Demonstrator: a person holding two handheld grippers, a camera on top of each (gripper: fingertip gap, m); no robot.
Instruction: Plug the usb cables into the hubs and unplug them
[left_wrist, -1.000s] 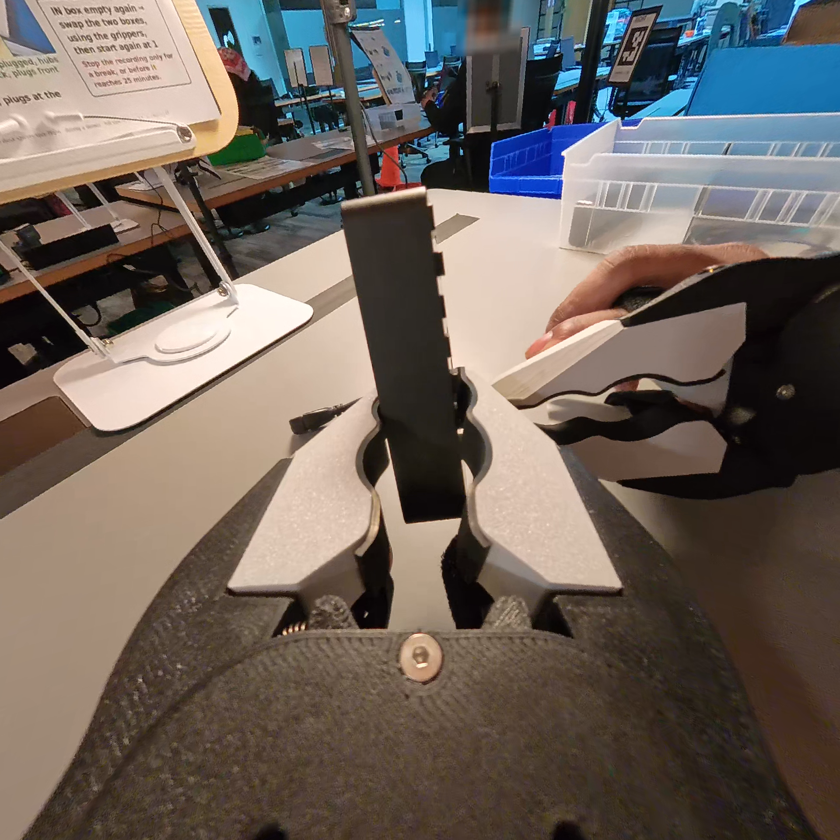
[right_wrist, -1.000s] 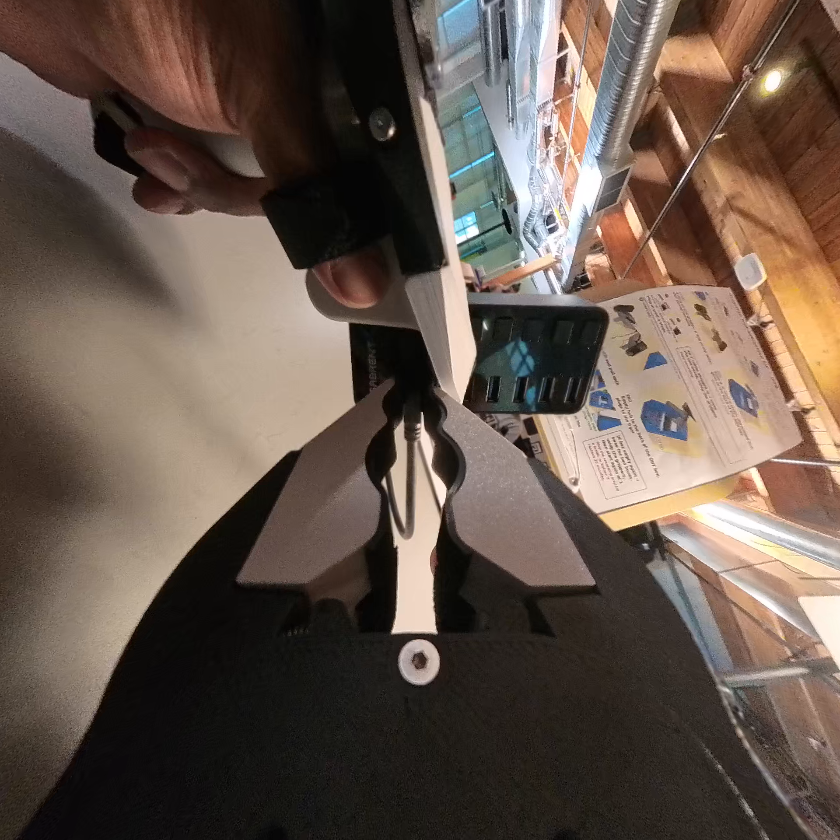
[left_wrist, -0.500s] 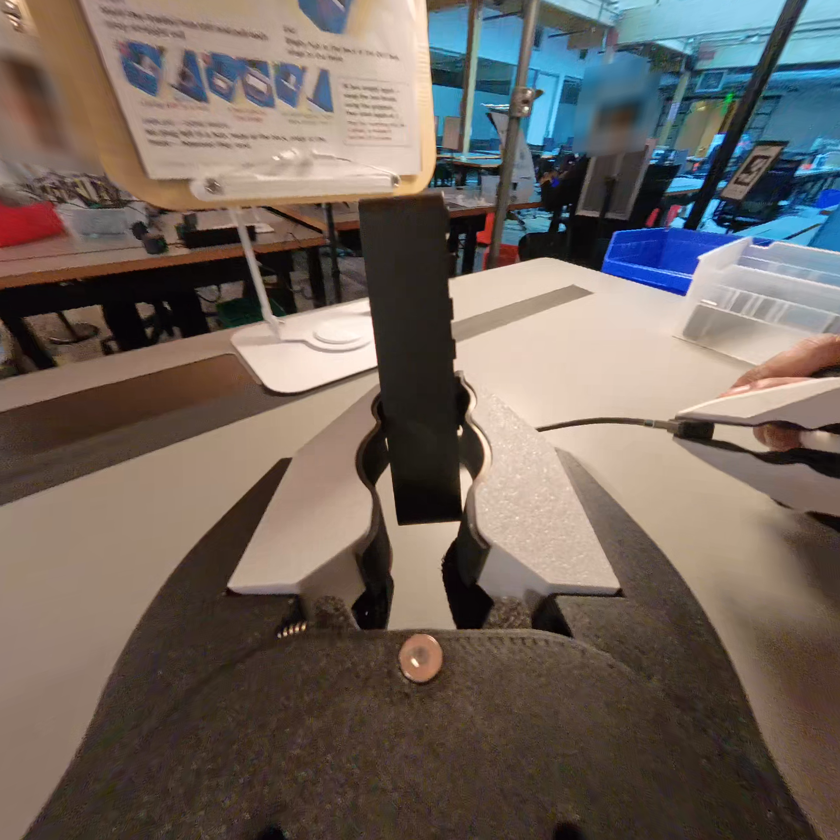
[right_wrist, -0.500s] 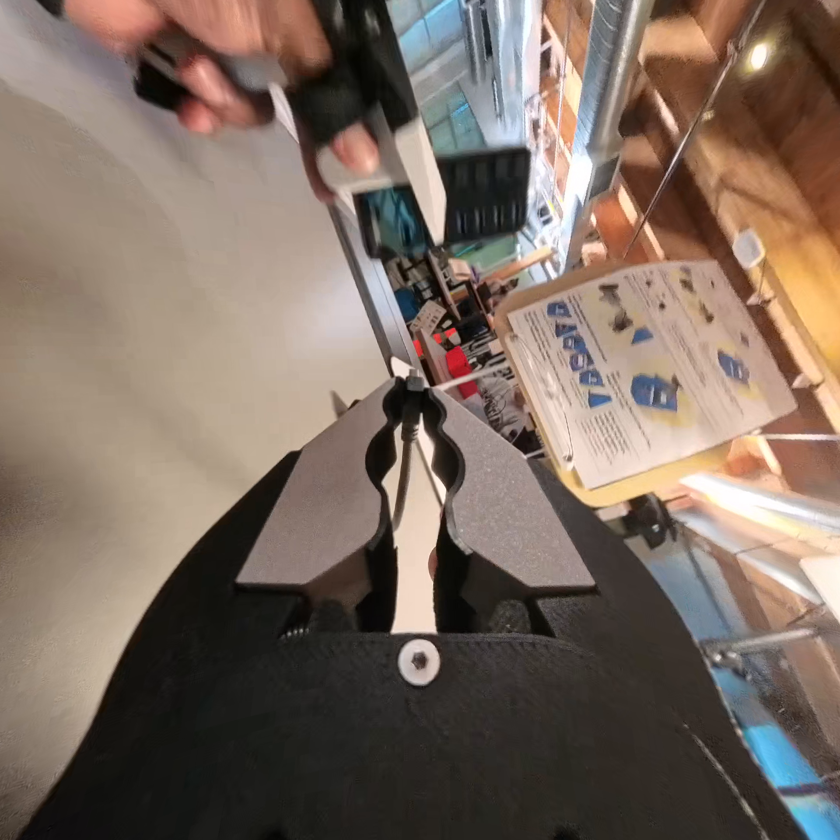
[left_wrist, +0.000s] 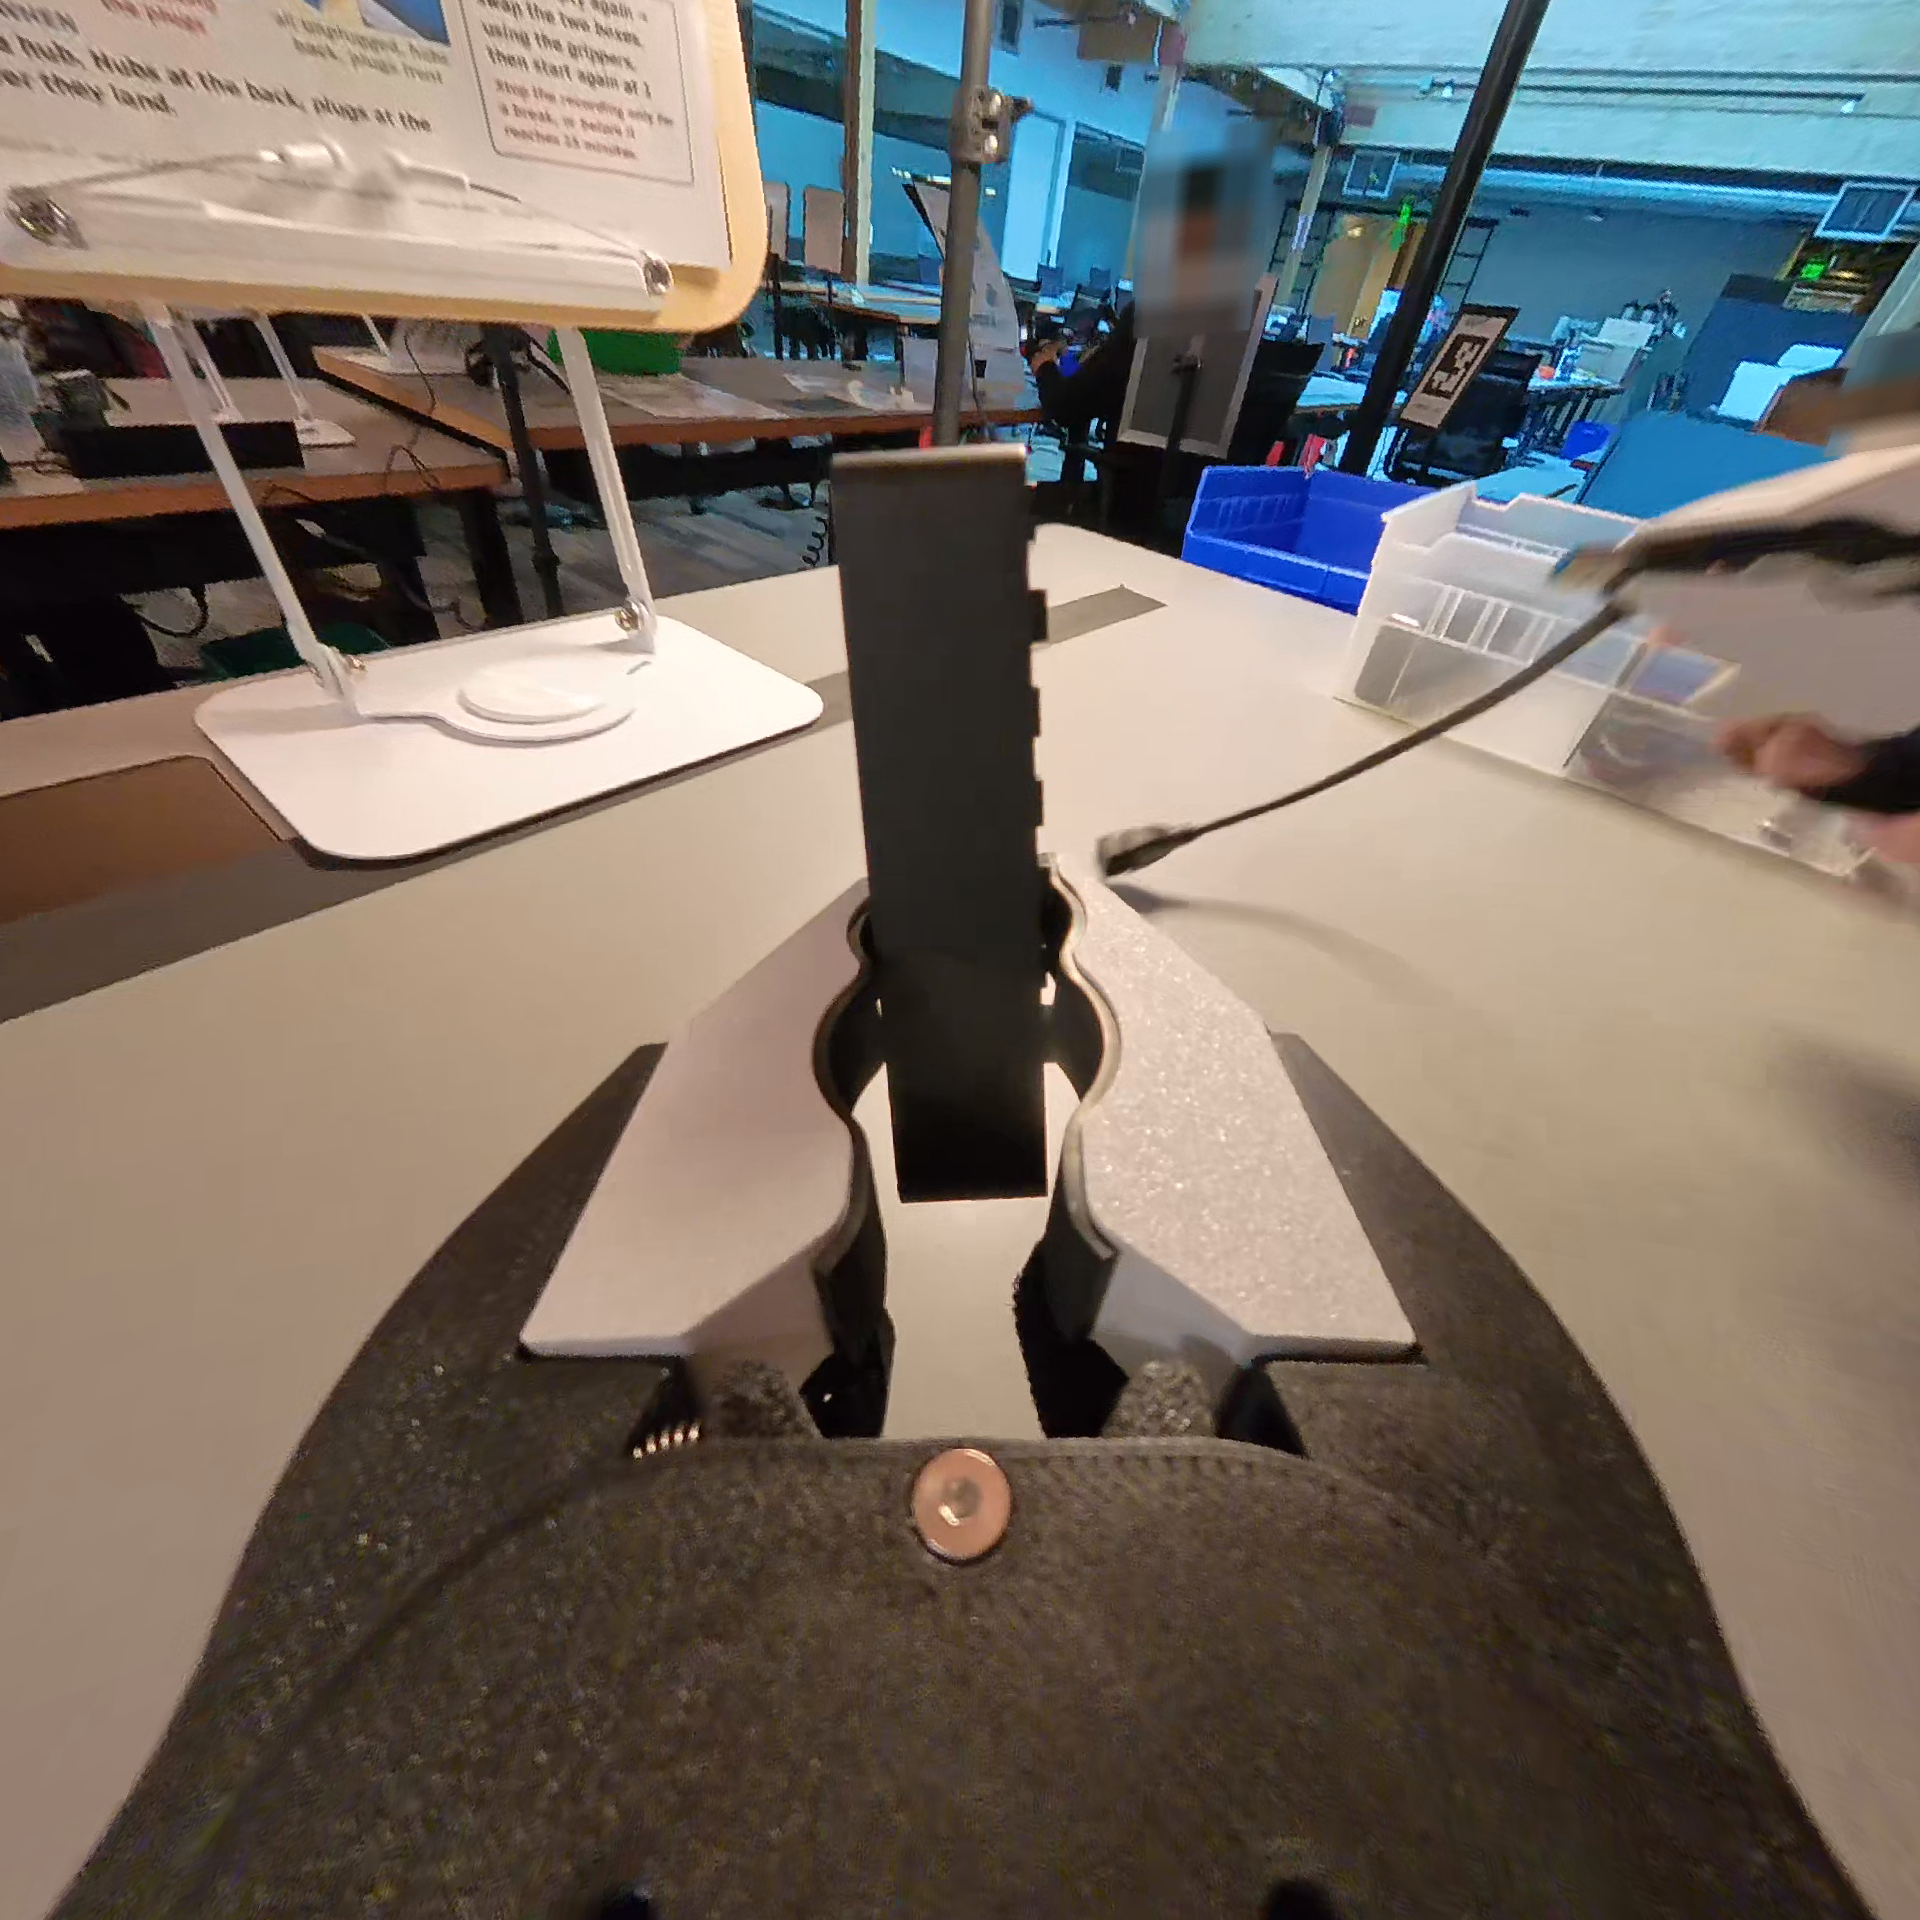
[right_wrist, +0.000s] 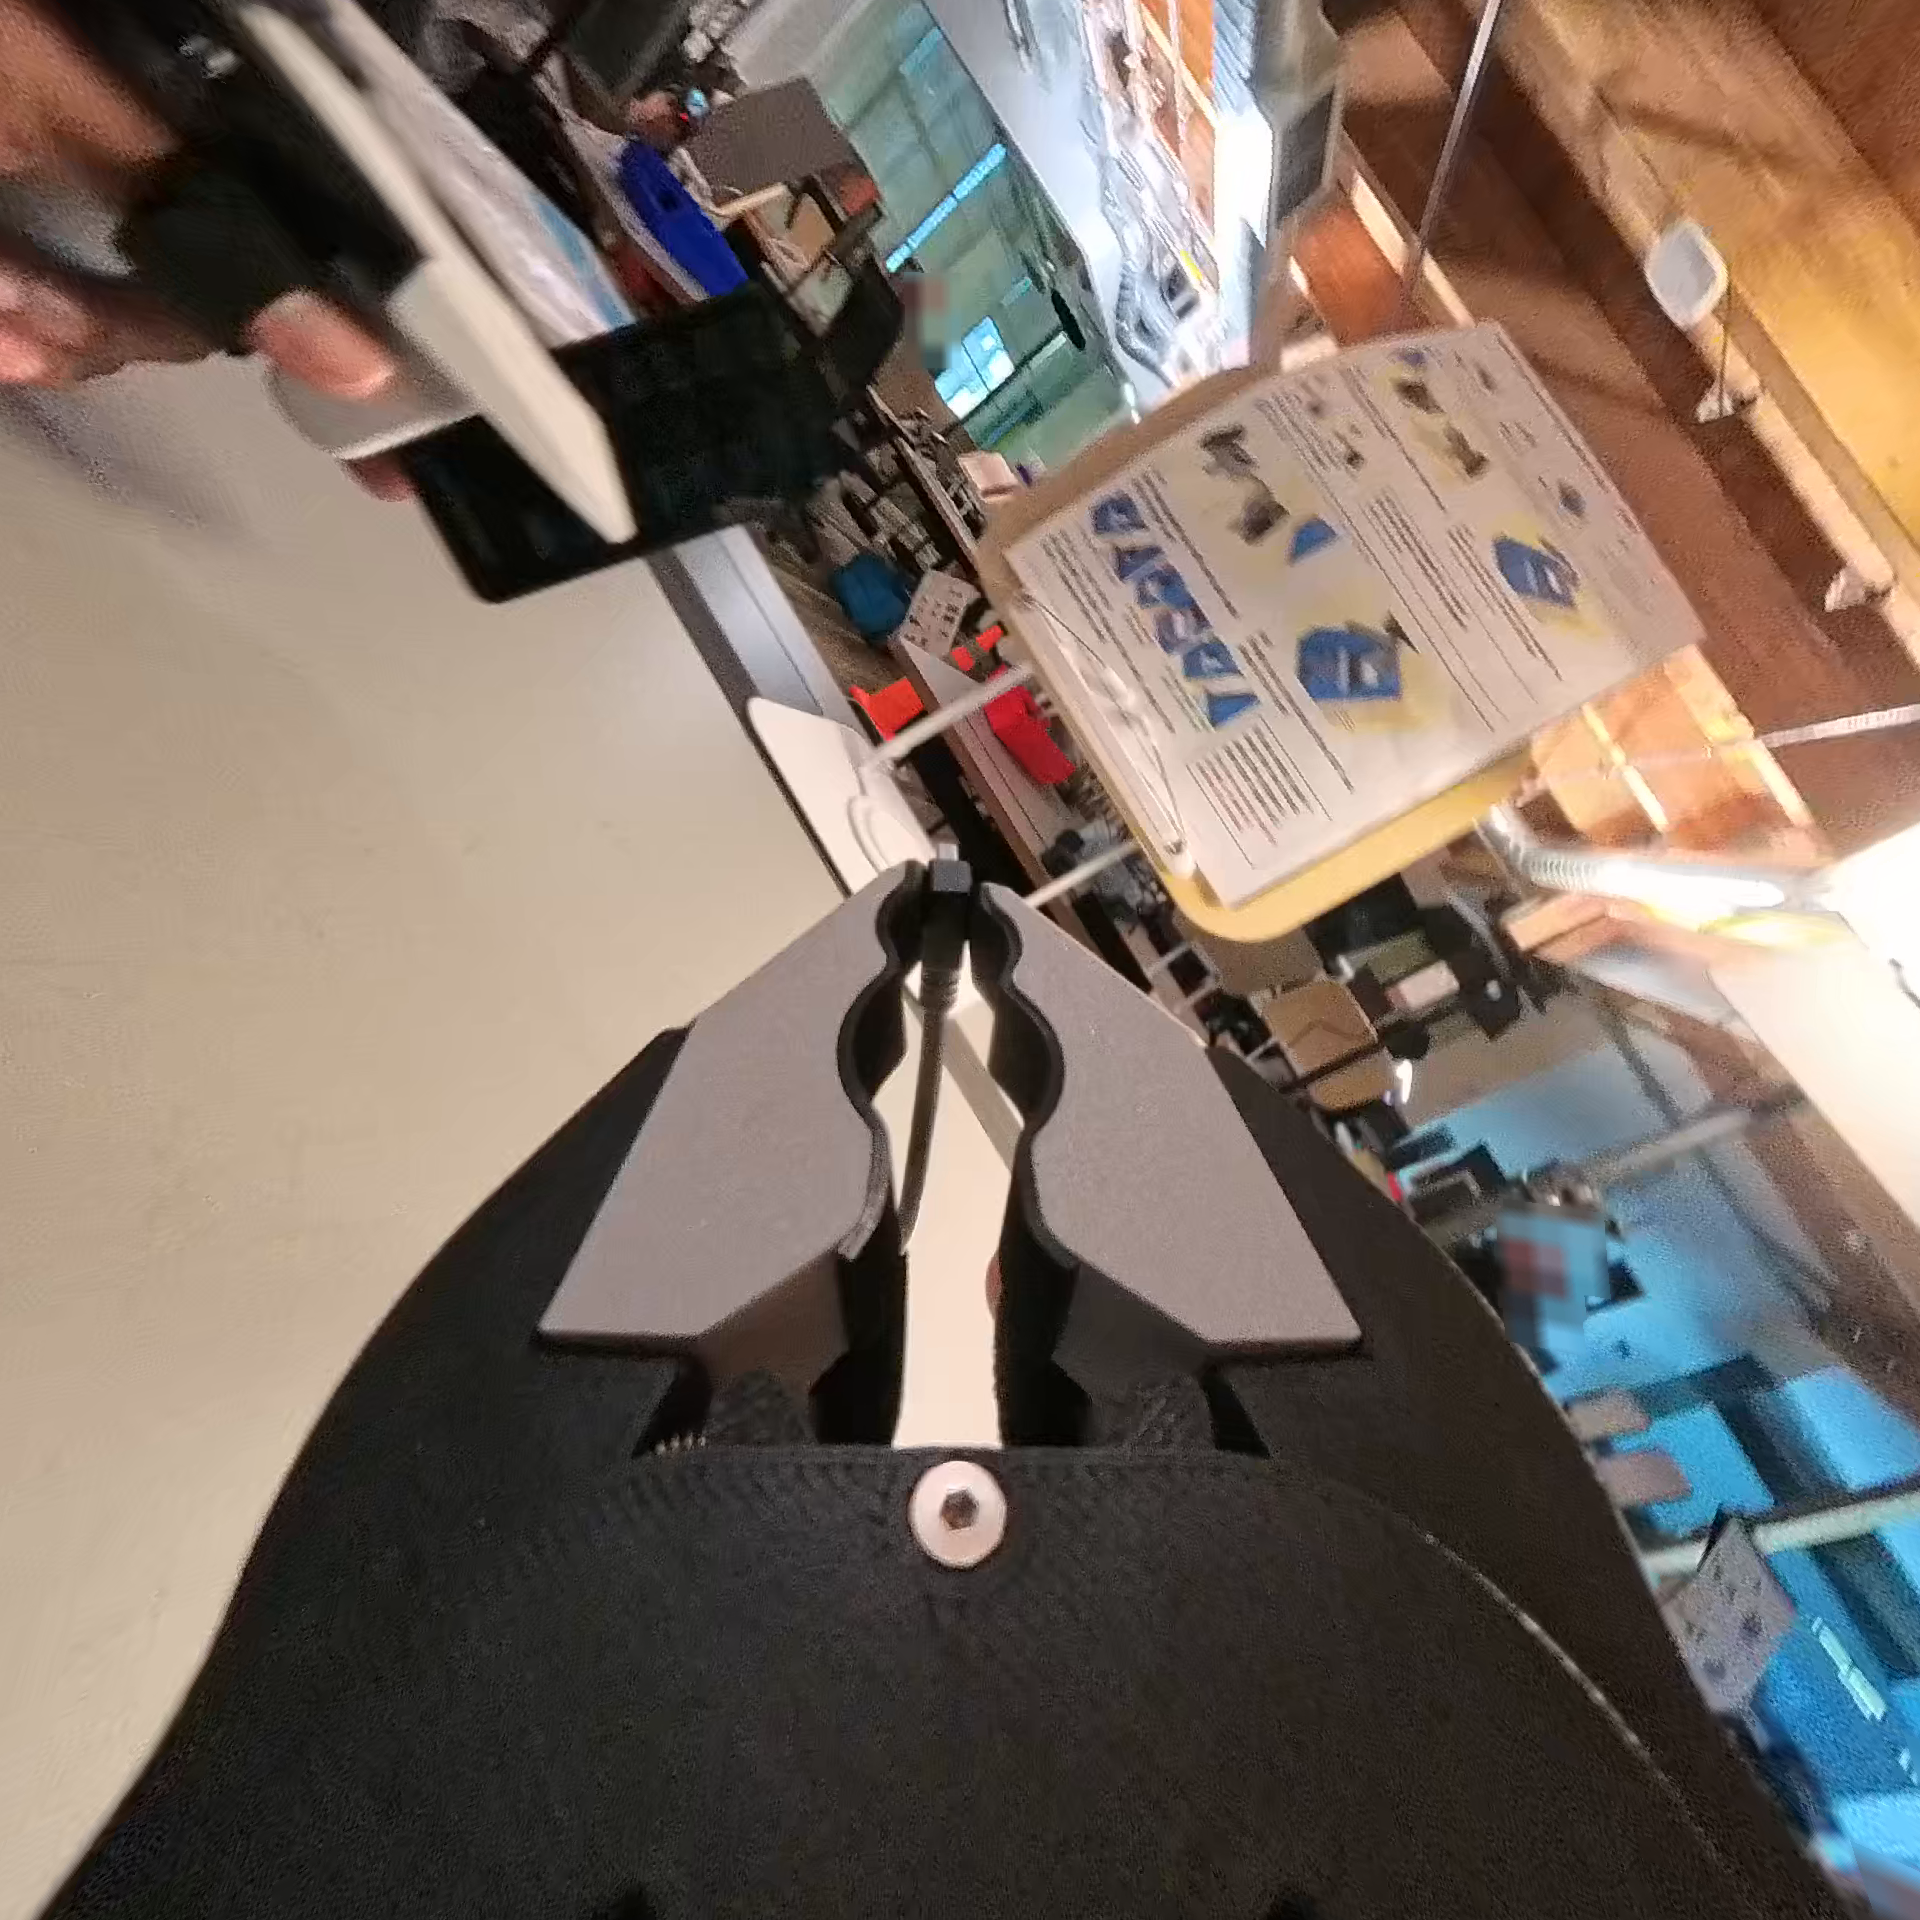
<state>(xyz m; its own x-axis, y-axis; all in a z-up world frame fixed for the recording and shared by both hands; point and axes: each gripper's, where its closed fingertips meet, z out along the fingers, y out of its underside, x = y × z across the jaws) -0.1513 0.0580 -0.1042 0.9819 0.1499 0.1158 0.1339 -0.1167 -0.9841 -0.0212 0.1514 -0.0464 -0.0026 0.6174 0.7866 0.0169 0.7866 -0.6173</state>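
**Cable clear of the hub: carry plug and hub apart**

Left tool (left_wrist: 961, 914): pressed onto the flat black rectangular USB hub (left_wrist: 935, 727), which stands upright between its tips, ports on the right edge; right tool (right_wrist: 940, 899): pinching the black plug of the thin black USB cable (right_wrist: 928, 1049) at its very tips, the cord trailing back between the fingers. The plug is well apart from the hub, so the unplug looks done. Keep both pinches firm; hold the hub steady over the pale grey worktop (left_wrist: 1455, 1039); let the loose cable end (left_wrist: 1132, 847) hang clear so it does not snag; carry each part toward the clear plastic divided bin (left_wrist: 1475, 623) beyond. Farther off stands the white stand with printed instruction sheet (left_wrist: 499, 717).

Against the frame a second ago: the plug then sat at the hub's ports; now the right tool has swung out to the right and higher, cable dangling.
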